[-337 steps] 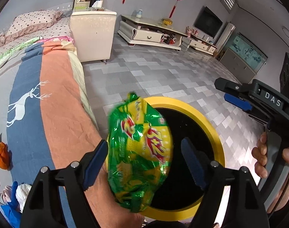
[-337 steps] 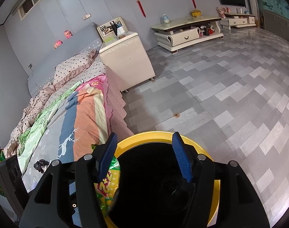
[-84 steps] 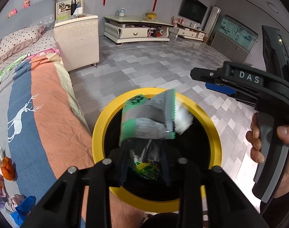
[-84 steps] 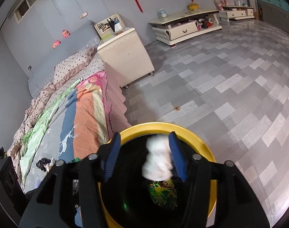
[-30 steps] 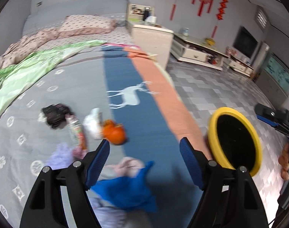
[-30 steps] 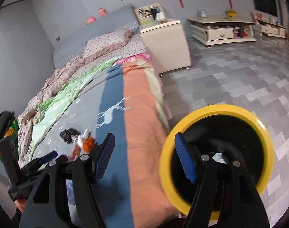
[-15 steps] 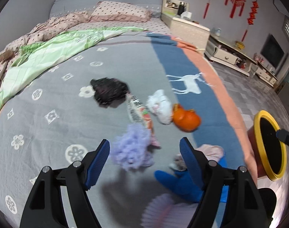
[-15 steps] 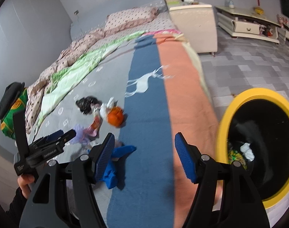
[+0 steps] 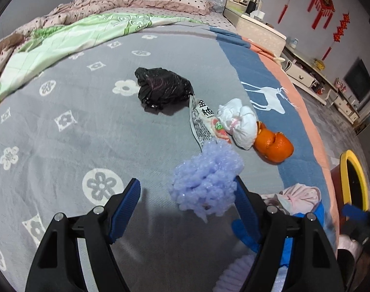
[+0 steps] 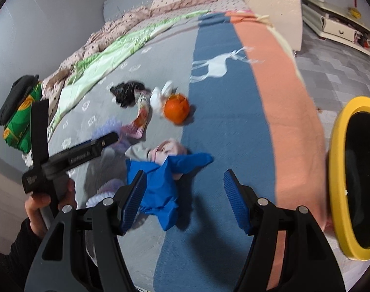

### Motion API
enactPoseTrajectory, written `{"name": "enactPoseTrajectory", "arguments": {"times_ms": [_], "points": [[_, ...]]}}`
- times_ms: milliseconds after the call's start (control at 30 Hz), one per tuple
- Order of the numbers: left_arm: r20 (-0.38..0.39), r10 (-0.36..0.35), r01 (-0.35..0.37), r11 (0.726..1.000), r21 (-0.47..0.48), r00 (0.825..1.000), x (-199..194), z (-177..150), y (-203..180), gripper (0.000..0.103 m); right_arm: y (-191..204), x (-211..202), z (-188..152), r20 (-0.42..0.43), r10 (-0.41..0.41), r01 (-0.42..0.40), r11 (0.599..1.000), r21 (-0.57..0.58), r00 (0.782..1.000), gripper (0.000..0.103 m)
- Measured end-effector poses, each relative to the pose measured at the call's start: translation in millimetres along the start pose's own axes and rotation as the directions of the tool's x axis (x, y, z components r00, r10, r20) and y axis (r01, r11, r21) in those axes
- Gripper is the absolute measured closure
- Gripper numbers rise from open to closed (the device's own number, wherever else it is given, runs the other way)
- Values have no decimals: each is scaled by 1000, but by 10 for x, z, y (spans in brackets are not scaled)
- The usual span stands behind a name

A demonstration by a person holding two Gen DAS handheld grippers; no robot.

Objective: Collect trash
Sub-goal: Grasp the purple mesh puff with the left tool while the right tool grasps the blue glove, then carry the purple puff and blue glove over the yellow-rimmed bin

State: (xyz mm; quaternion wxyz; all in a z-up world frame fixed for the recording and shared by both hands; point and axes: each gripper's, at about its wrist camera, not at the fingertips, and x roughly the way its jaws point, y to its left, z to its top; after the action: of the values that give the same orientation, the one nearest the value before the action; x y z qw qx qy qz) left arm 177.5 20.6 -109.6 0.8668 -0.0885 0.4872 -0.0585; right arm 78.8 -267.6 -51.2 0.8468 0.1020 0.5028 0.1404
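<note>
Trash lies on the grey bedspread: a black plastic bag (image 9: 163, 90), a printed snack wrapper (image 9: 204, 124), a white crumpled wad (image 9: 241, 124), an orange peel (image 9: 273, 146) and a purple bubbly clump (image 9: 206, 182). My left gripper (image 9: 186, 189) is open just above the bed, with the purple clump between its fingers, close to the right one and untouched. My right gripper (image 10: 185, 177) is open and empty over the blue stripe, beside a blue cloth (image 10: 160, 182). The orange peel (image 10: 176, 108) lies farther ahead. The yellow-rimmed bin (image 10: 336, 177) stands beside the bed at the right.
A pink cloth (image 9: 297, 194) rests against the blue cloth (image 9: 248, 233). A green quilt (image 9: 70, 39) and pillows fill the far side of the bed. A cream nightstand (image 10: 272, 2) and tiled floor (image 10: 338, 68) lie beyond. A person's hand (image 10: 38, 202) holds the left tool.
Both views swung from the bin toward the bed and sank closer to the trash. The purple clump now sits between the left fingers. Both grippers stayed open.
</note>
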Motion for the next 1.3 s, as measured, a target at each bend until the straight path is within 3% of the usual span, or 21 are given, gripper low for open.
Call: {"name": "enactPoseTrajectory", "arguments": {"times_ms": [300, 667, 833, 1100, 1300], "points": [[-3, -10, 10, 1000, 11, 1000, 89, 32, -51, 31, 190, 194, -81, -56, 18, -20, 999, -43, 998, 40], [-11, -86, 87, 996, 27, 996, 177, 27, -59, 52, 320, 422, -105, -111, -3, -7, 996, -91, 994, 42], [1, -114, 114, 993, 26, 994, 165, 2, -32, 56, 403, 524, -114, -134, -5, -11, 993, -116, 991, 49], [8, -120, 120, 993, 22, 993, 139, 11, -6, 58, 468, 631, -153, -163, -29, 5, 989, -150, 986, 74], [10, -114, 114, 993, 15, 993, 102, 17, 19, 59, 497, 575, -162, -146, -33, 8, 985, -170, 989, 87]]}}
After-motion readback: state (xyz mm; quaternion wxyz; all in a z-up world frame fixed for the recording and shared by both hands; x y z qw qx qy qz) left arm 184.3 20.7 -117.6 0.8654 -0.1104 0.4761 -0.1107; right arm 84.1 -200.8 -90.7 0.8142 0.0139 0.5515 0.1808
